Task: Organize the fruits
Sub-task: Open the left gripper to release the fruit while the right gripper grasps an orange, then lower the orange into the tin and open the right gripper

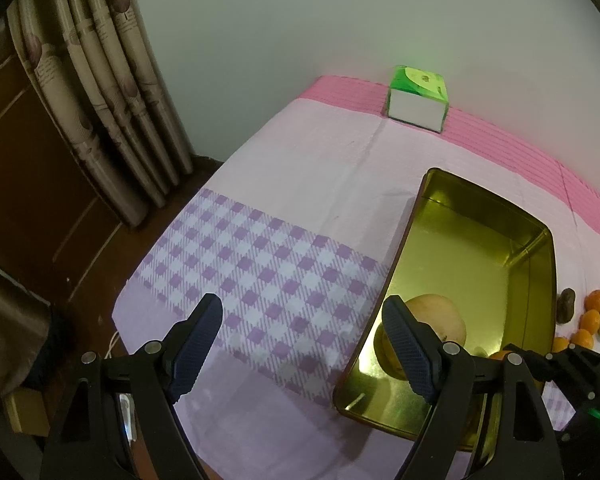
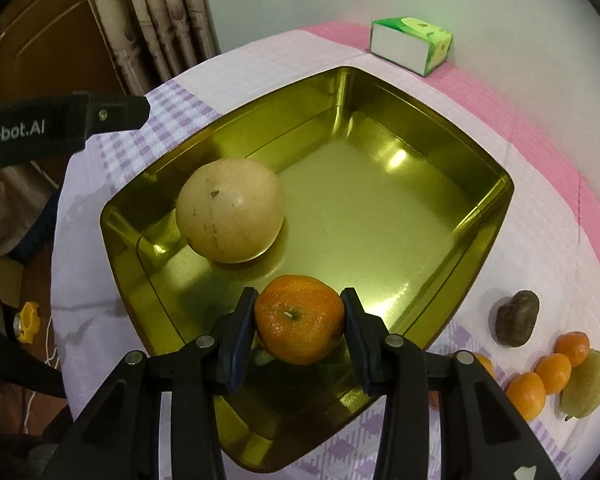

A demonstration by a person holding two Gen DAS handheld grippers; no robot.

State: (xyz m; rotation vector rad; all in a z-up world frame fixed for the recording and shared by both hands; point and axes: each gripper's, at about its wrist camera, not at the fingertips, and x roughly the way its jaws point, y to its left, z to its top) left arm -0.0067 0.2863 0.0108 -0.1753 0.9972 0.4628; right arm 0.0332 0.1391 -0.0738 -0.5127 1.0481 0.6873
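Your tabletop (image 2: 540,216) carries a pink, white and lilac-checked cloth, and on it stands the receiving container, a gold metal tin (image 2: 496,204), open and upright. Judged by its contents, the work is at an early stage. One item is fully stowed: a large pale yellow round fruit (image 2: 230,210), possibly a pear or melon, rests on the tin floor against the near-left wall.

Your right claw (image 2: 299,322) is closed on a mandarin (image 2: 299,318), both pads pressing its sides, and holds it inside the tin's near corner, low over the floor. Whether it already touches the floor cannot be told. Count this one as delivered but not yet released.

Your left claw (image 1: 308,348) stands wide with nothing between its fingers, over the checked cloth just beside the tin's left wall.

Outstanding items lie on the cloth to the right of the tin, outside it: a yellow-green pear (image 2: 588,386), a dark brown wrinkled fruit (image 2: 516,322) of uncertain kind, and three loose mandarins (image 2: 552,374) in a row, with a fourth orange piece partly hidden behind your right claw's arm. A green tissue box (image 2: 412,46) at the far edge of the tabletop is no part of the job.

Assessment: one fruit in, one in hand, at least five still to move.
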